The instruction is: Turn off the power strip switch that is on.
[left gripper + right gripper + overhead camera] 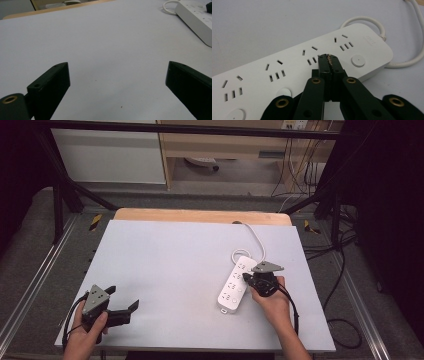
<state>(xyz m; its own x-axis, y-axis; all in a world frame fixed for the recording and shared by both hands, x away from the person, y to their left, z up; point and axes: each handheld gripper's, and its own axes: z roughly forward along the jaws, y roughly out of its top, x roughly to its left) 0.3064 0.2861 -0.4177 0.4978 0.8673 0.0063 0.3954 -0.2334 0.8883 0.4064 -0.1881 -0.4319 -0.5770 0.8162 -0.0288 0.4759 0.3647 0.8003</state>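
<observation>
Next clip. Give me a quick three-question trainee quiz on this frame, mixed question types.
1. True or false: the left claw is open over bare table.
2. Which claw is at the white power strip? A) left B) right C) both
3. Fill in: the right claw has its jaws ____ together above the strip's sockets.

Key: 1 true; 2 B; 3 closed.

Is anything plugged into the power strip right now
No, in the right gripper view every socket on the power strip shows bare slots, with no plug in any.
</observation>
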